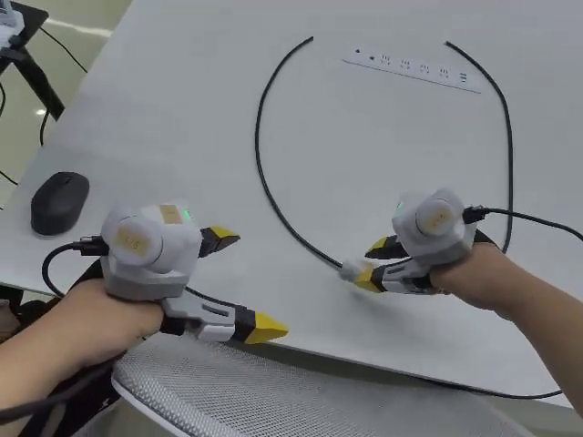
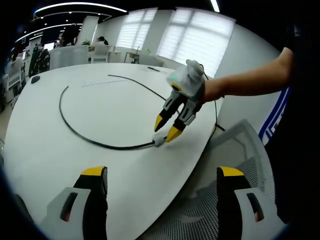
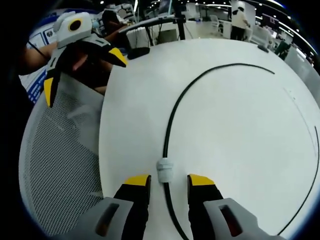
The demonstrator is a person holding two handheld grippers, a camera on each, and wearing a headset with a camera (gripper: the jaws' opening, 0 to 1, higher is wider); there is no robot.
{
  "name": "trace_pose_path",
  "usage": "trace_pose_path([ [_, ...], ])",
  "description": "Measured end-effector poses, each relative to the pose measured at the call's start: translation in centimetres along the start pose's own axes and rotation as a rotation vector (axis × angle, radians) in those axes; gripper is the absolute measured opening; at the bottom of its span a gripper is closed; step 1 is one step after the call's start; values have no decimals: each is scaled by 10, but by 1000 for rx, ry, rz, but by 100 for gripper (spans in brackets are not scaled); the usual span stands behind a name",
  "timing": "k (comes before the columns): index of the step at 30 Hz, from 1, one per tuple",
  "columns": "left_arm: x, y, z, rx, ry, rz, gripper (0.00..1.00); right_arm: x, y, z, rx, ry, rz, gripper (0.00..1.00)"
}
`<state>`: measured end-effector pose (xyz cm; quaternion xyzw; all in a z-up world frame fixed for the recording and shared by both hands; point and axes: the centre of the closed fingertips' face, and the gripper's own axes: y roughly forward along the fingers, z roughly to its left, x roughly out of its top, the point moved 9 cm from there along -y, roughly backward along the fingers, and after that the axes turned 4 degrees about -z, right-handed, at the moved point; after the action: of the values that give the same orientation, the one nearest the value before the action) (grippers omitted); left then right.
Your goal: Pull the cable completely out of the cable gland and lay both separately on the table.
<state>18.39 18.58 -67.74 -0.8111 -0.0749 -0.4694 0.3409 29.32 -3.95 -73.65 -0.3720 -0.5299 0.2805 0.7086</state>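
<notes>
Cable gland (image 3: 165, 172): white, threaded on black cable (image 3: 172, 115), flat on table (image 1: 182, 109), 6 o'clock in the right gripper view.
Right gripper (image 3: 169, 180): jaws slightly parted, straddling the cable behind the gland, apparently lining up a grip.
Left gripper (image 1: 250, 282): jaws wide, empty, 8 o'clock in the head view, likely waiting to pull.

an open office is suggested by a white table (image 1: 182, 109), a mouse (image 1: 59, 202), a power strip (image 1: 412, 69), a mesh chair (image 1: 273, 401) and window blinds (image 2: 192, 35).

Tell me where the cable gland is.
In the head view, the cable gland sits on the cable, right of centre, just ahead of the right claw.
</notes>
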Motion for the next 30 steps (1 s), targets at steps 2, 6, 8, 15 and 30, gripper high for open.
trace_pose_path([
  [2,-1,-1,0,-2,-1,3,90,0,2,1,7,2,1,24],
  [6,-5,-2,1,-1,-8,9,89,0,4,2,16,-15,15,20],
  [8,-5,-3,1,-1,-9,9,89,0,4,2,17,-24,20,17],
  [15,-7,-6,1,7,-18,-4,89,0,10,4,20,-47,27,13],
  [30,-6,-3,0,-2,-12,2,88,2,9,5,10,-54,49,7],
])
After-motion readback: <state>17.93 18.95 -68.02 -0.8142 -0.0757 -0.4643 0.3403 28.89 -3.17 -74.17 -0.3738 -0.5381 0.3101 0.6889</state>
